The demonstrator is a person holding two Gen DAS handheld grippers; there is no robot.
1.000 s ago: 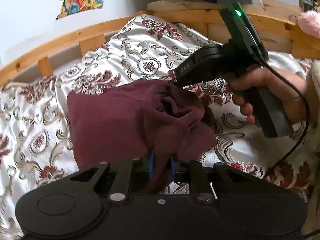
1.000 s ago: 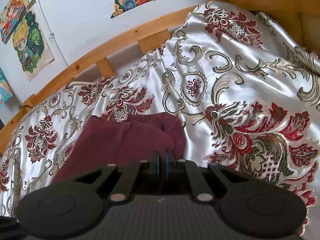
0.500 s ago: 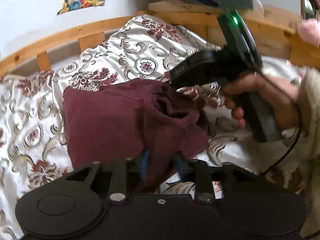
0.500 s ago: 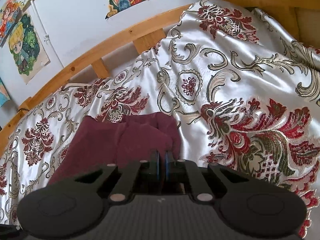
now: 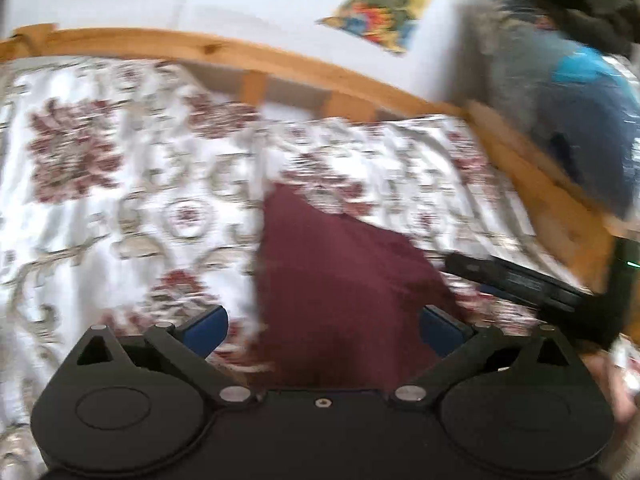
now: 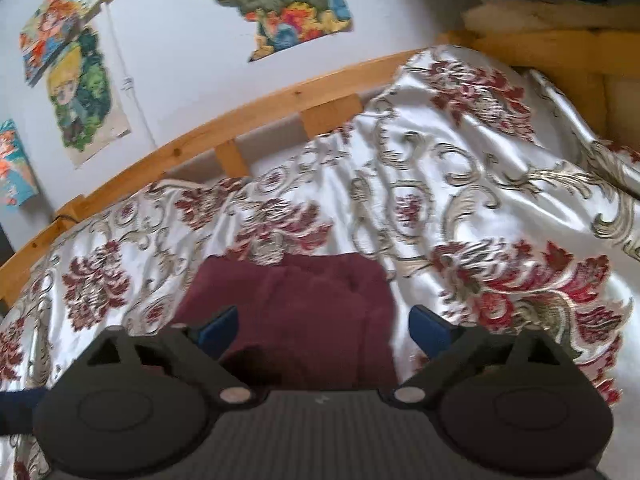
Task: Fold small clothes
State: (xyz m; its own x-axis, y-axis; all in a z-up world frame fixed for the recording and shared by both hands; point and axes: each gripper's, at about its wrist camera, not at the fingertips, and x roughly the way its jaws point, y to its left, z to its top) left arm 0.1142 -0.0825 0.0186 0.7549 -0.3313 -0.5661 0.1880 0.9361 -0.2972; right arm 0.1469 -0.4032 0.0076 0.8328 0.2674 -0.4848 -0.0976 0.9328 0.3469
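Maroon garment point(image 6: 304, 312) (folded) on bedspread point(image 6: 460, 200)

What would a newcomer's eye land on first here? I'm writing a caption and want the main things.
First, the dark maroon garment lying in a loose fold on the bed, just beyond both tongs, whose blue pads stand wide apart after opening, with nothing gripped. Next, the shiny white bedspread with red and gold flowers that fills most of each view. Behind it runs a wooden bed rail, with colourful pictures on the white wall above.
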